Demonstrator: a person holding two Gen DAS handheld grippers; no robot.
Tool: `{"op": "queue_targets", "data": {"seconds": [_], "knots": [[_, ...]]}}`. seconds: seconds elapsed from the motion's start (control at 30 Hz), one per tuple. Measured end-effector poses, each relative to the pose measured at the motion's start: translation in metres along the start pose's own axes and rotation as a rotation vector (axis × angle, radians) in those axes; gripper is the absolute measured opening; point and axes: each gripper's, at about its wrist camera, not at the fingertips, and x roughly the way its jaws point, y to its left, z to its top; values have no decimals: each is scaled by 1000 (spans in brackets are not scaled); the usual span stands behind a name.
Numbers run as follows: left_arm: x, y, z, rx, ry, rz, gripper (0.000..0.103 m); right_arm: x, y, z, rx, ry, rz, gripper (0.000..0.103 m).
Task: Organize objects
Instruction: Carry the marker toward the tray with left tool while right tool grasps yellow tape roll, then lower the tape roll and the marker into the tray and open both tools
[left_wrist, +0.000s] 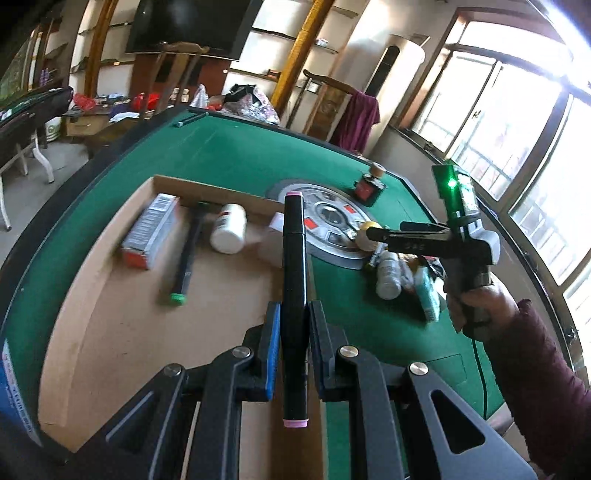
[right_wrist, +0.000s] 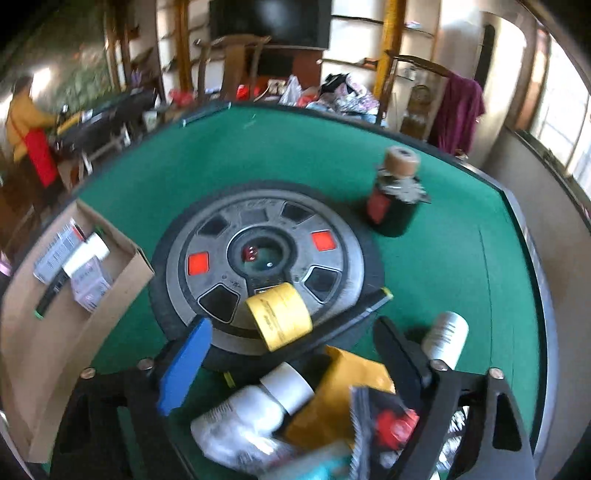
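Note:
My left gripper (left_wrist: 293, 332) is shut on a black marker with pink ends (left_wrist: 293, 258), held above the open cardboard box (left_wrist: 110, 332). In that box lie a grey and red carton (left_wrist: 151, 232), a green-capped black marker (left_wrist: 186, 254) and a white bottle (left_wrist: 229, 229). My right gripper (right_wrist: 293, 325) is open over a pile on the green table: a yellow tape roll (right_wrist: 279, 317), a white bottle (right_wrist: 258, 402), a yellow packet (right_wrist: 347, 391) and a yellow-tipped black marker (right_wrist: 369, 306). Nothing is pressed between its blue pads (right_wrist: 184, 365). A hand in a maroon sleeve (left_wrist: 476, 306) holds it.
A round grey dice hub (right_wrist: 266, 221) sits in the middle of the green felt table (right_wrist: 443, 266). A dark bottle with a cork top (right_wrist: 397, 195) stands behind it; another white bottle (right_wrist: 445, 339) lies right of the pile. Chairs, shelves and a person in yellow (right_wrist: 26, 122) are beyond.

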Motion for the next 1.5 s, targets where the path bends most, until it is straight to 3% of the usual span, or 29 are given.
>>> {"op": "queue_targets", "data": {"seconds": [0.1, 0.17, 0.23, 0.5, 0.73, 0.87, 1.1, 1.5], "knots": [[-1, 8, -2, -3, -3, 9, 14, 16, 6, 1, -25, 41, -1, 69], [1, 12, -2, -11, -1, 5, 14, 23, 4, 2, -15, 68, 1, 41], [3, 15, -3, -19, 6, 1, 14, 26, 1, 1, 4, 78, 16, 36], [5, 23, -6, -41, 12, 6, 14, -2, -13, -2, 140, 25, 100, 34], [-6, 44, -17, -99, 10, 28, 14, -49, 8, -4, 170, -27, 218, 35], [-12, 62, -25, -136, 11, 47, 14, -70, 46, -10, 156, -28, 328, 35], [-22, 95, -28, -184, 23, 122, 15, -69, 123, -14, 95, -1, 466, 35], [-9, 138, -16, -214, 78, 215, 16, -39, 219, -6, 12, 103, 544, 35]]}}
